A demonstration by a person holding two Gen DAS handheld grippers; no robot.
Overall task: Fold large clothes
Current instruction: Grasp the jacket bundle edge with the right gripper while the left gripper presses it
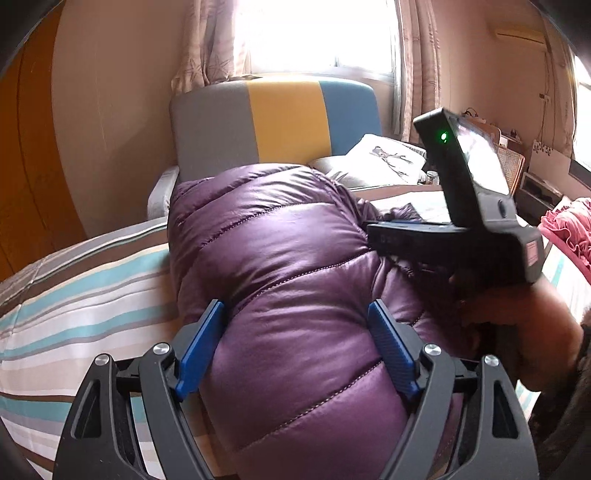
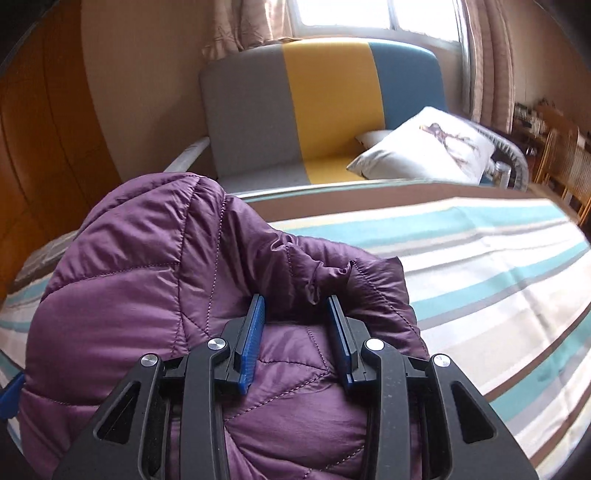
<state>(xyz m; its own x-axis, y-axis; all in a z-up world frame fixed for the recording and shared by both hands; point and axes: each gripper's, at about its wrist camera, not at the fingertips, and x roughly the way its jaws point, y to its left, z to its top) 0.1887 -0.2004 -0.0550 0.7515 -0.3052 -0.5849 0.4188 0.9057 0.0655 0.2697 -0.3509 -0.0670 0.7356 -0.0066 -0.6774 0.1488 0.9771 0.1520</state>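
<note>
Straddling the purple down jacket (image 1: 280, 258) on the bed (image 1: 85, 280), your left claw (image 1: 295, 347) spans its puffy bulk wide, pads pressed in, while your right claw (image 2: 295, 339), just alongside, pinches a fold near the cuff end.

Blown-out window (image 1: 314, 33) backlight — fisheye edges bent, perhaps slightly blurred.

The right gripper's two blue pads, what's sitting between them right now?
In the right wrist view, a bunched fold of the purple puffer jacket fills the gap of the right gripper, both pads pressing it.
</note>
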